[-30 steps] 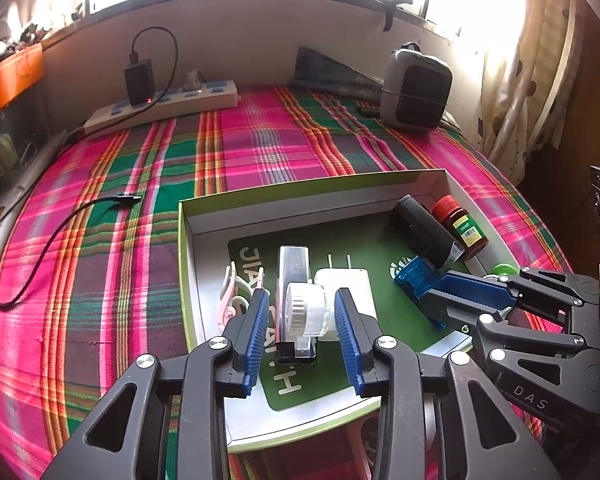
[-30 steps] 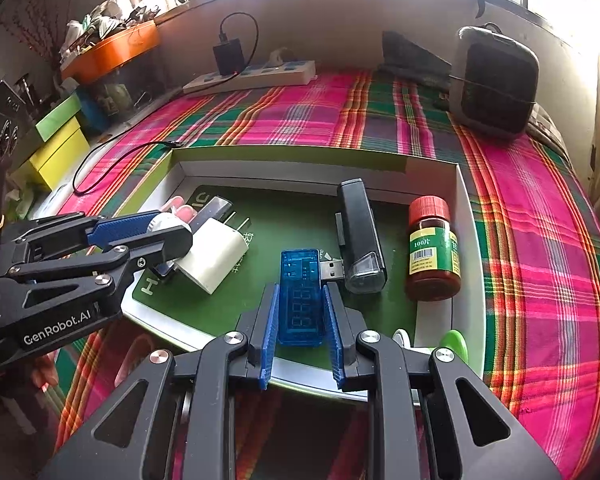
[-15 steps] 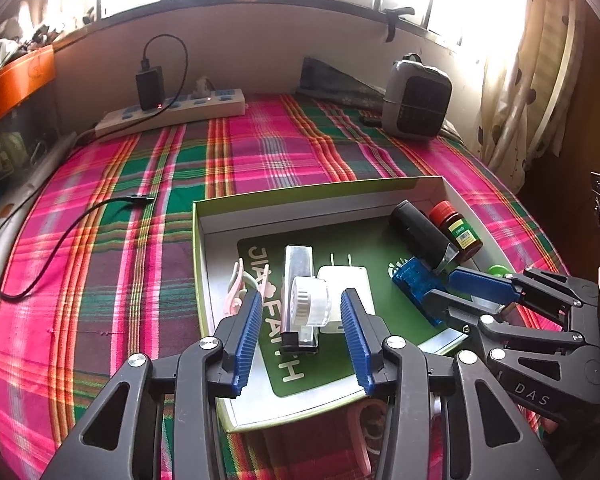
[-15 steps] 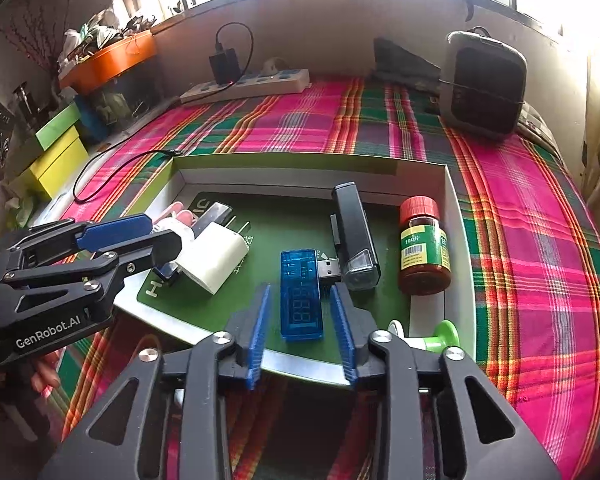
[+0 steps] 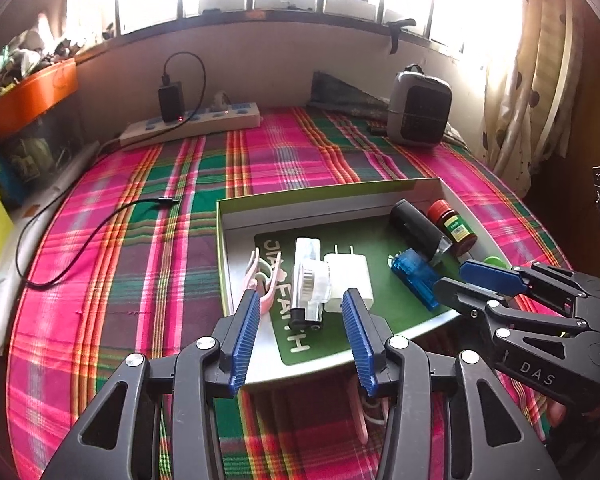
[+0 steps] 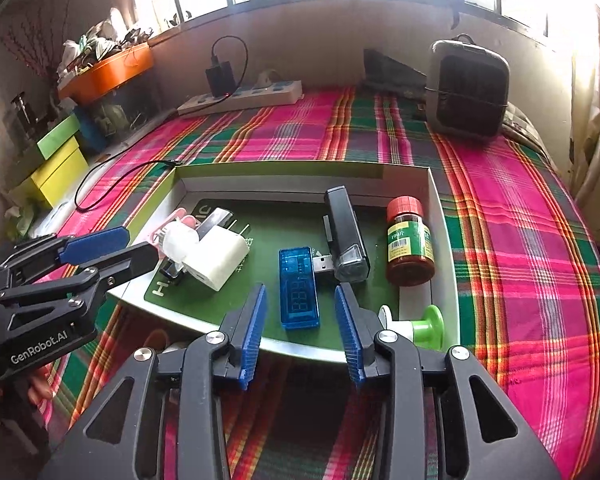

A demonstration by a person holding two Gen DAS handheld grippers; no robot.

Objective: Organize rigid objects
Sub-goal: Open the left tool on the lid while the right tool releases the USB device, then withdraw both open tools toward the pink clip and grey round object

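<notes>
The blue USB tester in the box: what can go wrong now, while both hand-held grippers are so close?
1. The blue USB tester lies free between the opening pads of the right hand-held gripper; pulling back askew could knock it against the black device.
2. The brown bottle stands upright nearby and might tip.
3. The left hand-held gripper, also opening, could nudge the clear dispenser against the white charger.

Both your wrist cams look down-forward, close over the box (image 5: 328,200) (image 6: 300,170). Left view catches right tongs (image 5: 456,280) at frame right; right view catches left tongs (image 6: 136,246) at frame left.
</notes>
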